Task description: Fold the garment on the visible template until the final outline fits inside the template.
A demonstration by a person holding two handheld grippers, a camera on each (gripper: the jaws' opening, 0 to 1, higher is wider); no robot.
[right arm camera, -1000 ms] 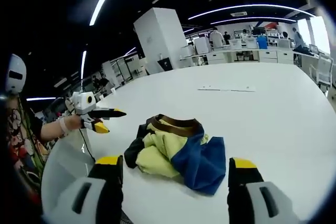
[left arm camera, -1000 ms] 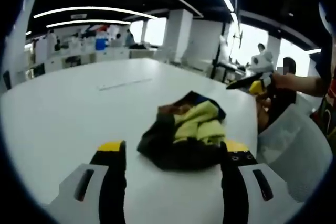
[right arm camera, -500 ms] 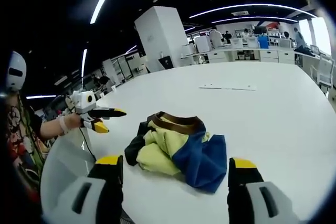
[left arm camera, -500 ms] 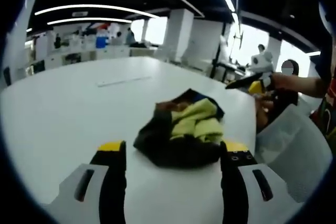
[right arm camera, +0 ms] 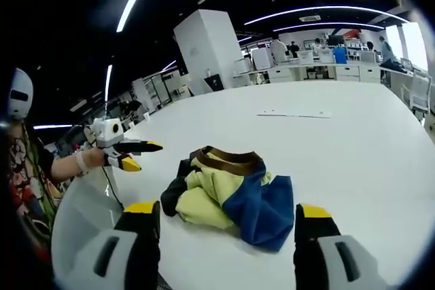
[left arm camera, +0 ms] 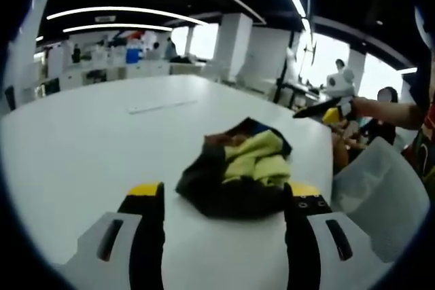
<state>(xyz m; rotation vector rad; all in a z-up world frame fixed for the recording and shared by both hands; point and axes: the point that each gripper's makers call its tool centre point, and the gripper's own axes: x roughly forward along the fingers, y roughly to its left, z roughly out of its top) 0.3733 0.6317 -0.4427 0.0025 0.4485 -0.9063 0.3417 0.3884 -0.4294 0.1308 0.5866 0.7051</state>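
White round surface [left arm camera: 81, 140] takes up most of both views, bare apart from a crumpled pile and a thin strip. Office background along the top of both frames: white pillar [right arm camera: 207, 49], desks, ceiling light strips, blurry.

Garment [left arm camera: 238, 171] sits bunched up, not folded flat, centre of the left gripper view, just above and between that view's own fingers. Dark fabric low in the frame, yellow-green folds on top, a bit of brown at the upper left. In the right gripper view the same garment [right arm camera: 228, 191] lies centre-low: yellow-green left, blue right, brown band along the top edge, dark patch at far left.

Thin pale strip [left arm camera: 162, 106] lies flat on the surface upper centre of the left gripper view, well apart from the garment; also at upper right of the right gripper view [right arm camera: 293, 114]. Can't tell whether it is the template.

Left gripper [left arm camera: 224, 198]: fingers spread wide, nothing between them, tips short of the garment. It also shows at mid-left of the right gripper view [right arm camera: 134, 154], held in a hand off the surface edge.

Right gripper [right arm camera: 228, 219]: fingers wide apart, holding nothing, garment just past the tips. Seen too at right of the left gripper view [left arm camera: 326, 110], held in a hand, clear of the garment.
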